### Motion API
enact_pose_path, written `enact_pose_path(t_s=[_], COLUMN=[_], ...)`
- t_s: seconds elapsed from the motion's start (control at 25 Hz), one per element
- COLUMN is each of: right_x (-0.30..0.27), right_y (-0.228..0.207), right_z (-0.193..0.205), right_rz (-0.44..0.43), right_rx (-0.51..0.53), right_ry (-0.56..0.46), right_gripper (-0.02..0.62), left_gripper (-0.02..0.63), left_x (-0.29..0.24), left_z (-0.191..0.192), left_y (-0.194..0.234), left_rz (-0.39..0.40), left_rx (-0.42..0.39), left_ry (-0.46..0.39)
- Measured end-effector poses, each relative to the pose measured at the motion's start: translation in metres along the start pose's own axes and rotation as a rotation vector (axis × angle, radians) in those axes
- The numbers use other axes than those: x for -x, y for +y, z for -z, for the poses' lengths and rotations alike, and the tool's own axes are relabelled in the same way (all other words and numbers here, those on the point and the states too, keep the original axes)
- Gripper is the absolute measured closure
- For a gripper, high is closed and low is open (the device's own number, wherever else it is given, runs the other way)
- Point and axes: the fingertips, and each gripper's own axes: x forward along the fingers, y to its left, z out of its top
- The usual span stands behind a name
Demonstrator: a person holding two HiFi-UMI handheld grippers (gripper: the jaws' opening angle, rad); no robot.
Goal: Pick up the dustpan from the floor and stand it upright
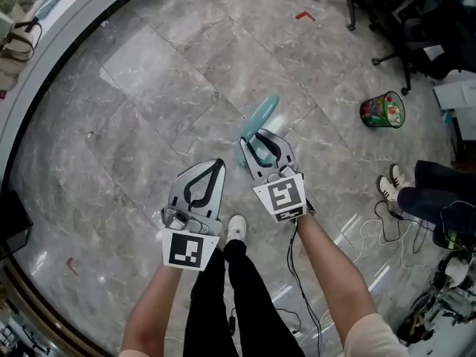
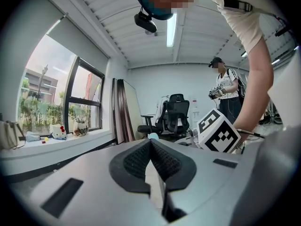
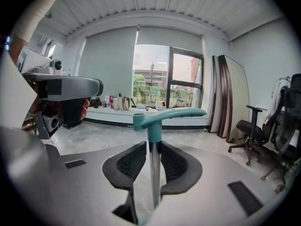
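**Status.** The right gripper [image 1: 264, 143] is closed on the dustpan [image 1: 263, 115]. In the right gripper view both pads bear on the thin metal shaft [image 3: 153, 173] just below the teal T-handle [image 3: 169, 115]. The shaft stands close to vertical. The left gripper [image 1: 214, 168] is closed with nothing between its jaws, and is held beside the right one, clear of the dustpan.

**Position.** The dustpan is directly ahead of the person's shoe [image 1: 236, 227], over the marble floor [image 1: 149, 110]. The pan end is hidden below the right gripper, so contact with the floor cannot be confirmed.

**Hazards.**
- The shaft is narrow and looks smooth, so it may slide or twist between the pads and let the pan swing out of line.
- Release before the pan sits flat is the main risk – the long handle would probably tip the dustpan over.
- Cables [image 1: 375, 225] lie on the floor to the right. Set down on them, the pan would rock.
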Motion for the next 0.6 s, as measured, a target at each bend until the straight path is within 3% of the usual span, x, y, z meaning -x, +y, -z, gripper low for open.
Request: enact_pose_path(t_s=[0.52, 0.6], right_x=[0.037, 0.05], right_y=[-0.016, -0.014], right_z=[0.009, 0.003], right_rz=[0.055, 0.064], right_rx=[-0.084, -0.105], right_ry=[0.032, 0.016], right_gripper=[0.505, 0.506], left_gripper=[0.595, 0.595], left_x=[0.005, 0.009], left_z=[-0.019, -0.022], left_y=[-0.024, -0.027], left_rz=[0.012, -0.016], left_rx=[-0.019, 0.059], left_ry=[-0.006, -0.03])
